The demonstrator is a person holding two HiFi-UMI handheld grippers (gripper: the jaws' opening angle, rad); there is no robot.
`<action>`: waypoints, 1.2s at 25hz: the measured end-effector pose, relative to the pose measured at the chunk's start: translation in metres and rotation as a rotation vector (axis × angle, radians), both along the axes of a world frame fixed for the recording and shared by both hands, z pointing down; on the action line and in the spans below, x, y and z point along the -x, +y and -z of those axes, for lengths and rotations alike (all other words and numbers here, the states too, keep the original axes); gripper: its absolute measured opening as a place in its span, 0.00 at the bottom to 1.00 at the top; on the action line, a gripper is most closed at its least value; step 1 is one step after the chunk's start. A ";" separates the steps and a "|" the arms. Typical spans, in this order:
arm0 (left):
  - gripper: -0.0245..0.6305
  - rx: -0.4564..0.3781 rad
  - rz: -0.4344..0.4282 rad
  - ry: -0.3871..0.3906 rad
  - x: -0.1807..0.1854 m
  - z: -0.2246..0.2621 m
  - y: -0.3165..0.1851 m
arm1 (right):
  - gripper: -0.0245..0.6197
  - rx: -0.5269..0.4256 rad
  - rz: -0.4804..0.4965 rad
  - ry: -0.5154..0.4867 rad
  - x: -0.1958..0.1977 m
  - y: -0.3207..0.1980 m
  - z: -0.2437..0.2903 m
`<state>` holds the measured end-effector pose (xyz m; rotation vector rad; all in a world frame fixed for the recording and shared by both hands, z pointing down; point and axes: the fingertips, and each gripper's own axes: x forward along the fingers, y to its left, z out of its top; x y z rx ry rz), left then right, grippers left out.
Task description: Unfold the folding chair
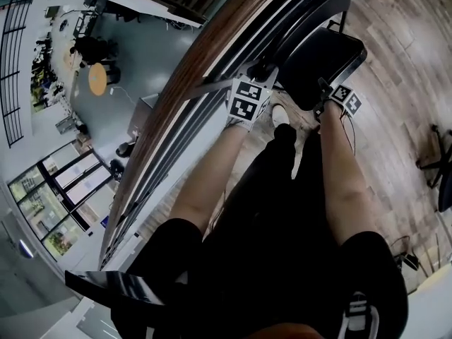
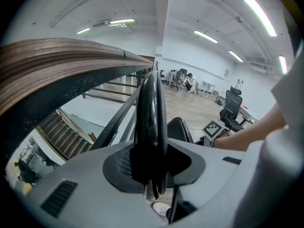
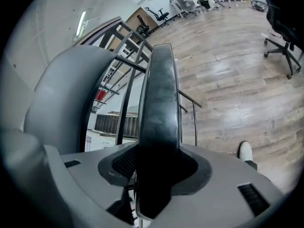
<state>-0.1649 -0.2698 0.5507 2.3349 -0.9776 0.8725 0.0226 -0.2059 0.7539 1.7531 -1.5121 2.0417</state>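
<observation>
The black folding chair (image 1: 321,55) stands right in front of me beside a railing, its seat dark and its backrest (image 1: 314,9) farther away. My left gripper (image 1: 263,73) is at the chair's left side. In the left gripper view that left gripper (image 2: 151,167) is shut on a glossy black edge of the chair (image 2: 151,113). My right gripper (image 1: 326,89) is at the seat's near right corner. The right gripper view shows the right gripper (image 3: 159,175) shut on a thick black panel of the chair (image 3: 161,108).
A wooden handrail (image 1: 201,73) on black railing bars runs along the chair's left, with a lower floor (image 1: 123,69) far below it. Wood flooring (image 1: 402,76) lies to the right, where an office chair (image 1: 441,168) stands. My legs and a white shoe (image 1: 280,115) are under the grippers.
</observation>
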 end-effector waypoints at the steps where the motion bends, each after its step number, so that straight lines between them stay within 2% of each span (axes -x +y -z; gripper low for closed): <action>1: 0.20 0.002 0.003 0.003 0.001 -0.001 0.000 | 0.32 -0.009 0.003 -0.022 -0.004 0.005 -0.002; 8: 0.20 0.026 -0.004 0.039 -0.002 -0.017 0.001 | 0.32 -0.074 -0.001 -0.166 -0.042 0.047 -0.029; 17: 0.21 0.043 0.001 0.076 0.015 -0.021 0.001 | 0.32 -0.199 0.015 -0.281 -0.061 0.084 -0.049; 21: 0.21 0.042 0.002 0.072 0.002 -0.036 0.007 | 0.32 -0.270 0.026 -0.310 -0.081 0.095 -0.071; 30: 0.21 0.012 -0.009 0.053 -0.025 -0.046 0.034 | 0.32 -0.368 0.012 -0.394 -0.113 0.130 -0.103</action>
